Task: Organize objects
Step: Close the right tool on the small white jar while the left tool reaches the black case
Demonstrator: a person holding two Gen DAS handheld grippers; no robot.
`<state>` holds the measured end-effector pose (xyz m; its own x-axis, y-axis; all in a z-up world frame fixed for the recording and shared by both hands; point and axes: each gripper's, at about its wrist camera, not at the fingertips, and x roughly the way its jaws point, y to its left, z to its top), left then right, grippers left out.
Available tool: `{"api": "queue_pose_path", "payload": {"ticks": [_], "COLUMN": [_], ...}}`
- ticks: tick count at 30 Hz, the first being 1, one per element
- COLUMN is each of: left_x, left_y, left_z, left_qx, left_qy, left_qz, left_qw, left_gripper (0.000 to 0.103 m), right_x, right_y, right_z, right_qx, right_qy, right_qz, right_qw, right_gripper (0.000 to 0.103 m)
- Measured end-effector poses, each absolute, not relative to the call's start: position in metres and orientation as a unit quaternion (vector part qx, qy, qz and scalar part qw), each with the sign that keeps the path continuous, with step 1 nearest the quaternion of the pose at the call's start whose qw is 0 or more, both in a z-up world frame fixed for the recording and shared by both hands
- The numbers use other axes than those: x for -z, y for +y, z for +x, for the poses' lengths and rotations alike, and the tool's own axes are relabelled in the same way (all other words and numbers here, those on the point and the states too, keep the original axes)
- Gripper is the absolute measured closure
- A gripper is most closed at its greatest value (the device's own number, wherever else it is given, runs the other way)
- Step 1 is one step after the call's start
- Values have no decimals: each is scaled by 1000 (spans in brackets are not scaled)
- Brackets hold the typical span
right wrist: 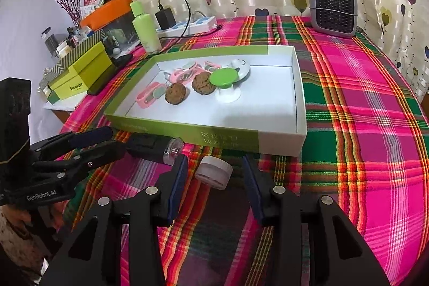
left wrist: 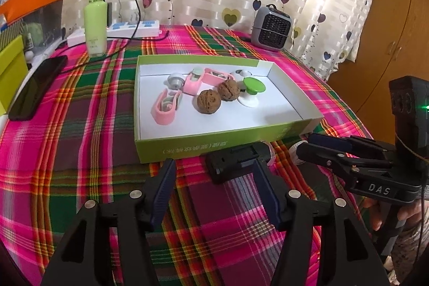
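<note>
A shallow green-and-white box (left wrist: 214, 149) (right wrist: 187, 133) lies on the plaid tablecloth. It holds two walnuts (left wrist: 209, 101) (right wrist: 175, 93), pink clips (left wrist: 166, 107) (right wrist: 150, 97) and a green-topped white knob (left wrist: 253, 86) (right wrist: 224, 78). In front of the box lies a black torch-like device (left wrist: 233, 162) (right wrist: 154, 145) with a clear end. My left gripper (left wrist: 213, 162) (right wrist: 112, 140) is open, and the device lies at its fingertips without being pinched. A small white jar (right wrist: 214, 172) lies on its side between the fingers of my right gripper (right wrist: 214, 160) (left wrist: 308, 146), which is open with gaps on both sides.
A green bottle (left wrist: 95, 26) (right wrist: 144, 28), a power strip (left wrist: 134, 27) with a cable and a dark phone (left wrist: 37, 87) sit at the back left. A small grey heater (left wrist: 270, 26) (right wrist: 332, 10) stands at the back right. Yellow-green boxes (right wrist: 80, 77) crowd the left edge.
</note>
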<state>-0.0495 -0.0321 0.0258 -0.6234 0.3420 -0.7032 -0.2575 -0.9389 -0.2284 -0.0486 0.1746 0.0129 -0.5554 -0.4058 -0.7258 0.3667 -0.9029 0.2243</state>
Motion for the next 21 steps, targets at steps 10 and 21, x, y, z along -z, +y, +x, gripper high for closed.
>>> {"api": "queue_pose_path", "payload": {"ticks": [10,21], "left_x": [-17,-15], "left_y": [-29,-17], "left_z": [-59,-65], "left_qx": [-891,-883], "left_qy": [-52,-46], "left_qz": [-413,-420], "left_qw": [179,205], "left_gripper": [43,43], "right_x": [-4,-4], "right_y": [164,161], "right_z": [-55,-54], "right_qx": [881,883], "right_qy": [2,26], "right_qz": [429,434], "right_qw": [197,176], "right_gripper": [60,60]}}
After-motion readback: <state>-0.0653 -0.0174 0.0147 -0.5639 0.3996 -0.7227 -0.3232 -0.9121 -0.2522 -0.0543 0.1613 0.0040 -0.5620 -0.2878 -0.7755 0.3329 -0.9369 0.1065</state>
